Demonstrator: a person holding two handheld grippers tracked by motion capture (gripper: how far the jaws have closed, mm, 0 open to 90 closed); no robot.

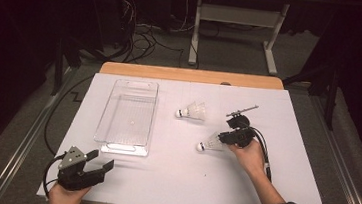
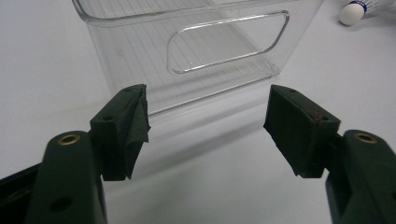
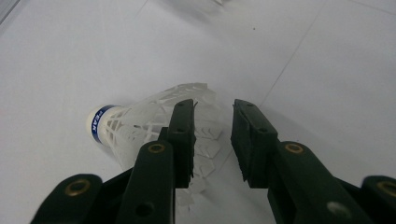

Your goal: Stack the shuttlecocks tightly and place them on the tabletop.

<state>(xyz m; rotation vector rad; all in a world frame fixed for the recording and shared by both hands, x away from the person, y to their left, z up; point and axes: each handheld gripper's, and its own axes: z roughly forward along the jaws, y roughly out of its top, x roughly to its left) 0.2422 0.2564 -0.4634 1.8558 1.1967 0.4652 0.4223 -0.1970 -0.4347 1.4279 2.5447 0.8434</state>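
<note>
The right gripper (image 3: 212, 140) has its jaws a little apart around the skirt of a shuttlecock (image 3: 140, 126), with no firm squeeze visible. The left gripper (image 2: 205, 126) waits wide open and empty, facing the clear bin (image 2: 196, 42) just ahead.

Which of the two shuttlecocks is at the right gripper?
The nearer shuttlecock, whose skirt edge sits between the right gripper jaws. The other shuttlecock lies apart, farther back, closer to the clear bin.
</note>
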